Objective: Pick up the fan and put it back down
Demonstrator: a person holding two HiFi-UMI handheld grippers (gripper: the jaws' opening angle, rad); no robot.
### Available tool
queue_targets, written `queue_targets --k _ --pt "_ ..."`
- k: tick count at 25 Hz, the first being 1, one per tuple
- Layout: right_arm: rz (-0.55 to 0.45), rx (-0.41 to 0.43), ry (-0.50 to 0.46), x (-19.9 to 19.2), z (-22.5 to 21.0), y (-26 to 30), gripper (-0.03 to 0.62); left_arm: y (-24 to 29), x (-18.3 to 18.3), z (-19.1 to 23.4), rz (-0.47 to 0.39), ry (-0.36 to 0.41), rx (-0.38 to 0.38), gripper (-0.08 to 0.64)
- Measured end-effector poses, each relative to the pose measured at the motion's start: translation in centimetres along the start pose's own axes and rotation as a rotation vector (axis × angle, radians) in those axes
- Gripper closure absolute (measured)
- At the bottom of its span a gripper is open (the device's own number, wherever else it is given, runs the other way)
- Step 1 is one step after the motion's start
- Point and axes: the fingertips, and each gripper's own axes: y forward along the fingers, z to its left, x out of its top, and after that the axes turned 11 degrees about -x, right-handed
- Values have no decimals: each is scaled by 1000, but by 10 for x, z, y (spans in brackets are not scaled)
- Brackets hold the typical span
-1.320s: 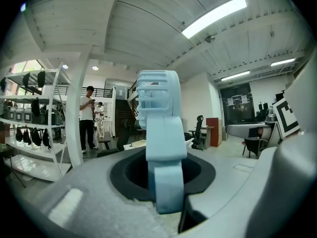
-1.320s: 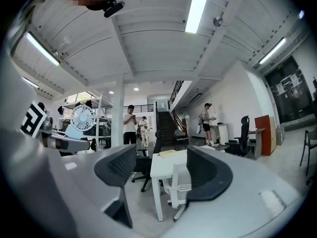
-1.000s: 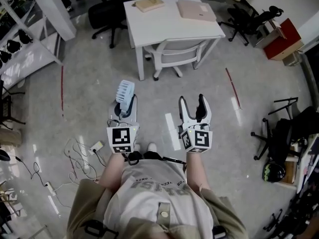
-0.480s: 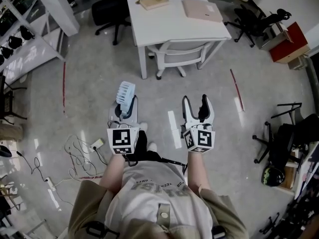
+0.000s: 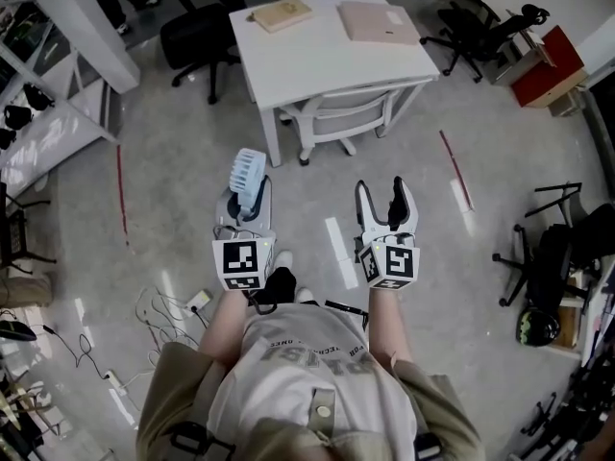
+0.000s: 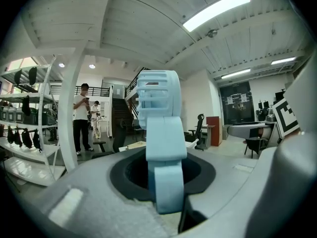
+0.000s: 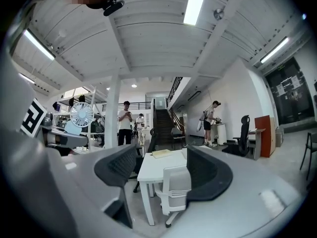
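Observation:
A small light-blue fan [image 5: 246, 173] stands upright between the jaws of my left gripper [image 5: 246, 198], which is shut on its stem. In the left gripper view the fan [image 6: 161, 148] fills the middle, its grille head above the black pads. In the right gripper view the fan [image 7: 80, 115] shows at the far left with its round grille facing the camera. My right gripper [image 5: 386, 200] is open and empty, held level beside the left one; between its jaws in the right gripper view [image 7: 163, 175] only the room ahead shows.
A white table [image 5: 332, 56] with a book [image 5: 282, 12] and a pink pad [image 5: 379, 21] stands ahead, a white chair [image 5: 336, 118] tucked under it. Black office chairs [image 5: 197, 36] stand around. Shelving [image 5: 38, 113] is at left, cables [image 5: 163, 305] on the floor, people [image 7: 125, 123] far ahead.
Both grippers and the person have moved forward toward the white table, the fan carried along in the left gripper. Neither gripper's jaws have changed.

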Motion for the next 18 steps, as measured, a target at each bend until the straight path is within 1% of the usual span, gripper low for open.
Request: queue_targets --k 7,10,18 --pt "-32 -43 -19 15 16 52 298 45 25 44 -44 19 -55 453" --pt "-41 -58 -24 19 23 72 298 61 31 62 -49 21 -74 453" --pt "-14 -84 -31 14 32 103 298 90 28 86 -31 -1 -115 454"
